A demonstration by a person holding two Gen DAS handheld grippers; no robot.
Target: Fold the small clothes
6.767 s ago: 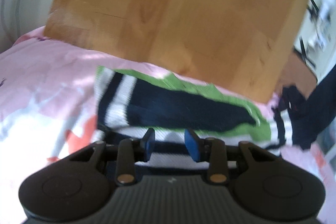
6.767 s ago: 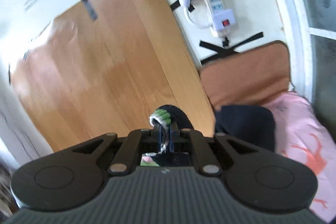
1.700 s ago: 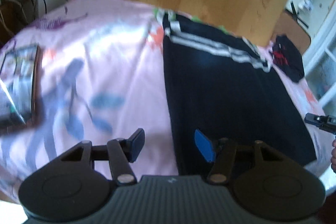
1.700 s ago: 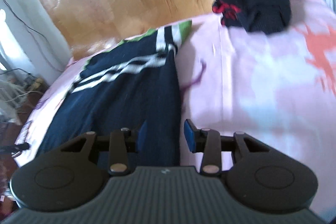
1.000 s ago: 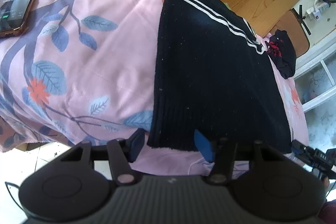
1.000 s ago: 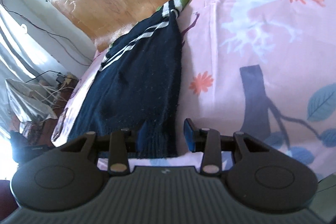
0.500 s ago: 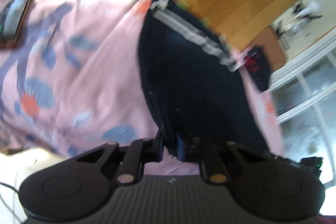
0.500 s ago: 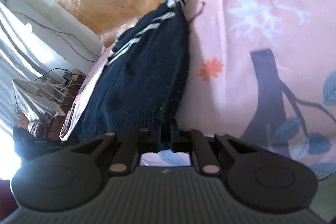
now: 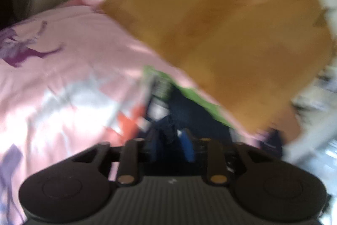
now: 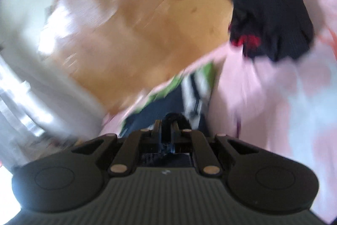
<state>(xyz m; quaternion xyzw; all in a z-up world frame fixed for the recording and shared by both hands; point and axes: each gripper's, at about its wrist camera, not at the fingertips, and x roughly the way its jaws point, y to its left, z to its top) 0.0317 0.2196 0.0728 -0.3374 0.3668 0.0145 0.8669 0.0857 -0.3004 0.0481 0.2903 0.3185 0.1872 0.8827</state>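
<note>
While both grippers, left (image 9: 169,143) and right (image 10: 166,127), pinch its navy hem, the sweater's (image 10: 160,107) striped collar lies just ahead, upper centre.

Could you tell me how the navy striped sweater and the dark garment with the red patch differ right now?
The navy striped sweater is pinched by the right gripper and sits between the fingers of the left gripper; the dark garment lies untouched. The sweater shows white stripes and green trim; the dark garment shows a red patch. The sweater lies near; the garment is a bunched heap beyond. Both rest on the pink bedsheet.
</note>
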